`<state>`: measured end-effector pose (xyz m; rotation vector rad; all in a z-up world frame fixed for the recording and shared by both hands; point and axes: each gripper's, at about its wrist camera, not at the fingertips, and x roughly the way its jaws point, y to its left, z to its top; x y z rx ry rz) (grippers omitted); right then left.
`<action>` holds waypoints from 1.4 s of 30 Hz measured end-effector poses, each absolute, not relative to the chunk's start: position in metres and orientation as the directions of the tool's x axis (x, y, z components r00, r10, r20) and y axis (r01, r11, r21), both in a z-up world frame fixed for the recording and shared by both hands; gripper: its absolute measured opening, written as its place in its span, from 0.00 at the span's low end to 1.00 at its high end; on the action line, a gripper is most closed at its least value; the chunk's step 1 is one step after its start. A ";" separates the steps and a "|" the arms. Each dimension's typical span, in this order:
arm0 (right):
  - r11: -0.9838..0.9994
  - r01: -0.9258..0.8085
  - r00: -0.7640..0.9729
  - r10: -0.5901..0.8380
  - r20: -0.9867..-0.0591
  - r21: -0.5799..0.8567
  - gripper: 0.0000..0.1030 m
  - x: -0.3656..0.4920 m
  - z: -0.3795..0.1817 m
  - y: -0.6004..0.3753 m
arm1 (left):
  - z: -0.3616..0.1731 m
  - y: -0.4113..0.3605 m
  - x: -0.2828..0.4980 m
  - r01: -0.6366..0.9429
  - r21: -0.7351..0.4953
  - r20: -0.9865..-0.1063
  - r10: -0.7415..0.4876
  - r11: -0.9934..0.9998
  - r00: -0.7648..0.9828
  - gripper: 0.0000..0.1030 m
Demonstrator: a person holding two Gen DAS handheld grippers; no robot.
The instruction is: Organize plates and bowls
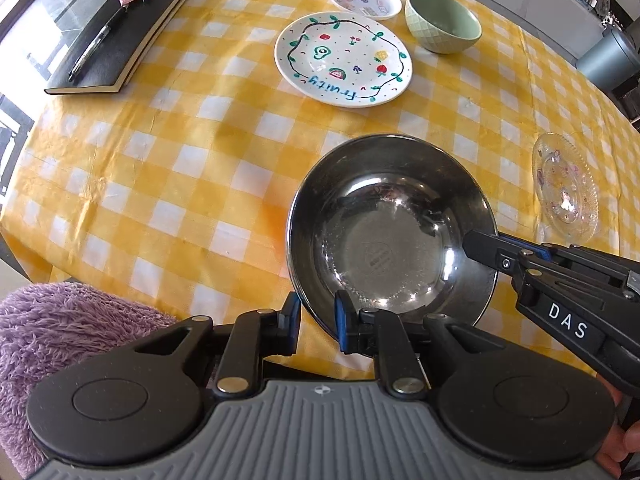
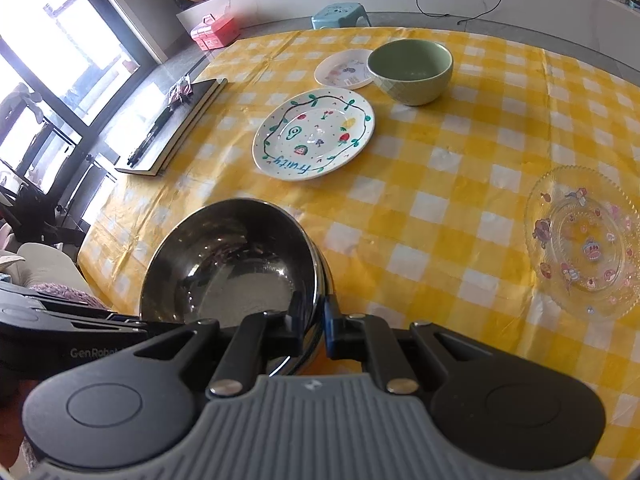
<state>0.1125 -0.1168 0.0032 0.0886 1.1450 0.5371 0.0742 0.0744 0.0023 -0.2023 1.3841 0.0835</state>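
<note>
Both tools grip the steel bowl point(image 1: 390, 232): left tool point(image 1: 318, 320) on its near rim, right tool point(image 2: 314, 320) on the side; green bowl point(image 2: 410, 70) lies far ahead.

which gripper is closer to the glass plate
Right. The right gripper clamps the steel bowl's rim on the side facing the glass plate. The left gripper clamps the bowl's near rim, farther from the plate.

My two wrist views look steeply down from close above the surface's point(image 1: 168, 168) near edge; both share the steel bowl point(image 1: 392, 232) and far-edge dishes.
</note>
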 end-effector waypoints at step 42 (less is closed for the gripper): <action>0.926 -0.166 0.620 0.365 -0.694 0.338 0.41 0.200 0.020 -0.184 | 0.048 0.010 0.173 0.140 -0.146 -0.824 -0.199 0.979 0.530 0.50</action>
